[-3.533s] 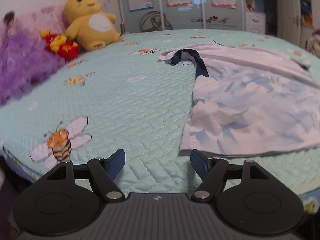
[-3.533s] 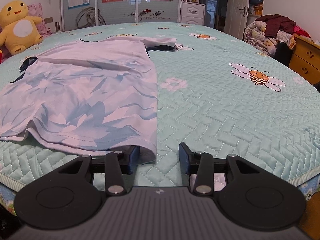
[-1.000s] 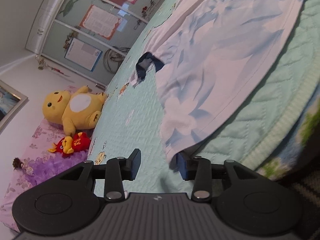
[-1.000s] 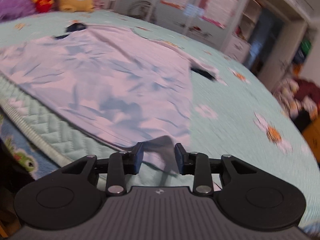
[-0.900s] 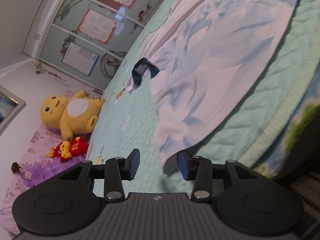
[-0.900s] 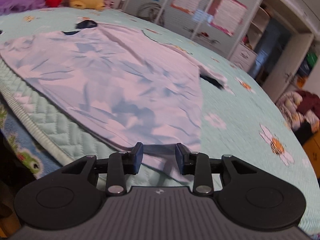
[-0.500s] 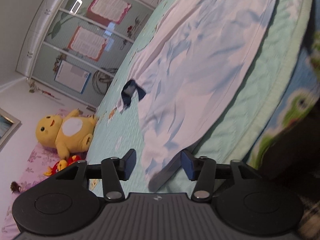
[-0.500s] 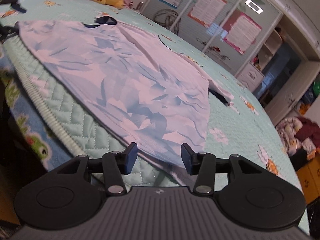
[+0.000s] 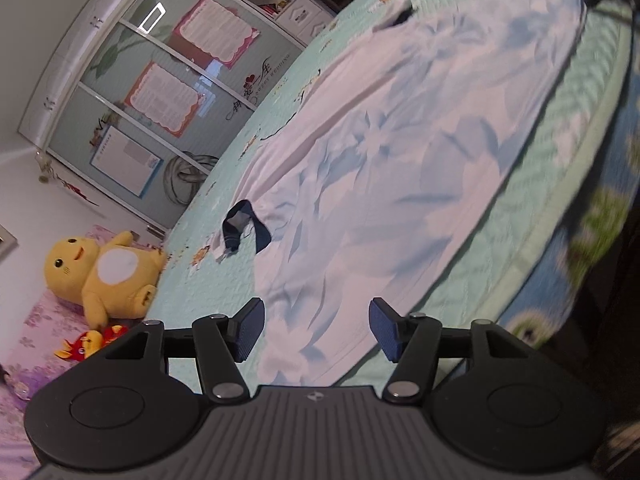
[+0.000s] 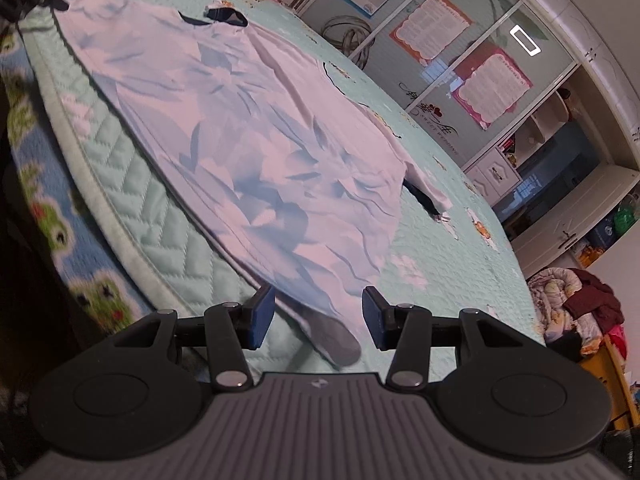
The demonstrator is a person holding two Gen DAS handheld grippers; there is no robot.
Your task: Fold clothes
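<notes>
Pale shirt [image 9: 400,184] hem lies between each parted claw [image 9: 316,330].

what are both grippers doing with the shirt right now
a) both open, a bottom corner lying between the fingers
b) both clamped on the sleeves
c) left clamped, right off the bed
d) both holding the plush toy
a: the left gripper and the right gripper each have their fingers spread wide, with a hem corner of the shirt lying between them, not pinched.

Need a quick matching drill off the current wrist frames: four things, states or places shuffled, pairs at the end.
Things:
1. shirt
2. plush toy
3. left gripper
4. bedspread

States or places:
A. open, fingers either side of a hem corner
B. yellow, beyond the shirt's sleeve
C. spread flat, pale blue print
D. quilted mint green under the shirt

Pairs: 1-C, 2-B, 3-A, 4-D
</notes>
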